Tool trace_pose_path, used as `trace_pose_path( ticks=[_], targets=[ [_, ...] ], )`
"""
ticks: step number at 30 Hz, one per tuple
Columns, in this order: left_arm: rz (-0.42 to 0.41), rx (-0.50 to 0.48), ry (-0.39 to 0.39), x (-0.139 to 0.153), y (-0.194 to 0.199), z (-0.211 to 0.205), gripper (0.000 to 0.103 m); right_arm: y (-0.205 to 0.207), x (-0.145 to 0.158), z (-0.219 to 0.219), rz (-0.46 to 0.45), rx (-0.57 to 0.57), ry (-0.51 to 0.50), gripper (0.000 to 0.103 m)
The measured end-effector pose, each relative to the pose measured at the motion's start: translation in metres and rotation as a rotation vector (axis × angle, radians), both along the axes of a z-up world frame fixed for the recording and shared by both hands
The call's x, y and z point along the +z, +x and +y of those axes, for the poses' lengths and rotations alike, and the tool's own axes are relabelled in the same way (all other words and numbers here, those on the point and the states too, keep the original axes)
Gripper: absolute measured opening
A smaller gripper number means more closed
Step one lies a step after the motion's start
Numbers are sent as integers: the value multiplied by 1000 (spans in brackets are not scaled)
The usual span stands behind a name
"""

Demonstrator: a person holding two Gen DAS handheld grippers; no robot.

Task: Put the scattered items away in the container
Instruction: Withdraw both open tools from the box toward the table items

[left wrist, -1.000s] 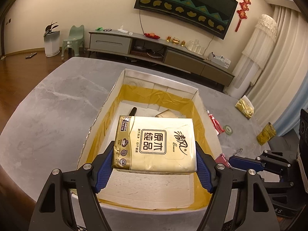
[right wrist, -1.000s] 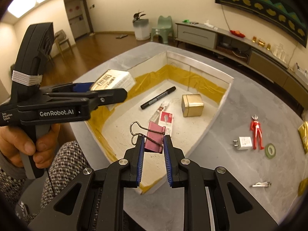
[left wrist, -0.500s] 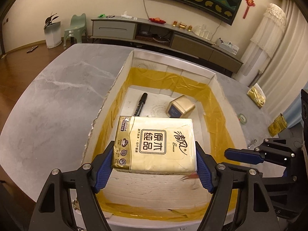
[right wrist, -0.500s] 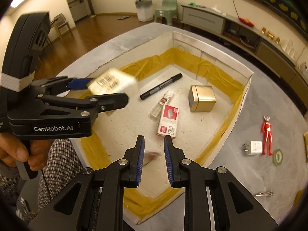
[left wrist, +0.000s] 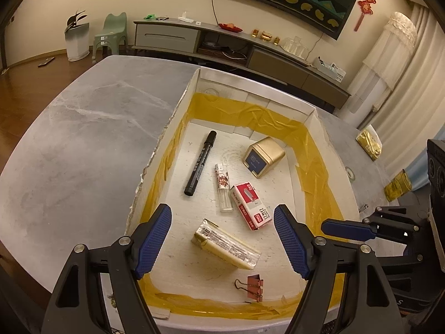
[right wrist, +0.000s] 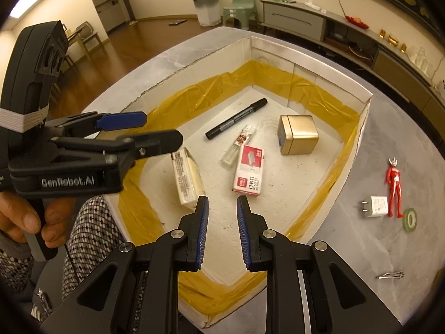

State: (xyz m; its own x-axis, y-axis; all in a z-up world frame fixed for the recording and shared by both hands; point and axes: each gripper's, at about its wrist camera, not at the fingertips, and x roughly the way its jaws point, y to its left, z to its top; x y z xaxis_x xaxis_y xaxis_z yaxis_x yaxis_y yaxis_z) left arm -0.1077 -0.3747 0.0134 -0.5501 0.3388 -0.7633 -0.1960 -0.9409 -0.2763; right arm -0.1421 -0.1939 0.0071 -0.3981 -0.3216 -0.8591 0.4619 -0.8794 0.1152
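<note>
Tissue pack point(left wrist: 226, 243) dropped from left tool point(left wrist: 222, 245), now tilted in box point(left wrist: 314, 117) below its spread fingers; right tool point(right wrist: 222, 233) empty, parted, binder clip point(left wrist: 251, 288) released.

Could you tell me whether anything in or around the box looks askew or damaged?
The gold tissue pack sits tilted on edge inside the white foam box, not flat. The box's left rim is ragged and chipped.

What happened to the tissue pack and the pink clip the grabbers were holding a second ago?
Both were let go. The left gripper opened and the tissue pack dropped into the box; the clip fell from the right gripper too. The marker, gold tin and staples stayed put.
</note>
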Motion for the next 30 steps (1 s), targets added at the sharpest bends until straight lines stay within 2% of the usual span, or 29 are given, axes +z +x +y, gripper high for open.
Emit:
trace_pose_path(
  ticks=[13, 30],
  targets=[
    [13, -44, -17, 5, 20, 15, 77, 12, 4, 1, -4, -3, -6, 26],
    [34, -50, -33, 19, 38, 27, 77, 28, 15, 13, 13, -21, -51, 26]
  ],
)
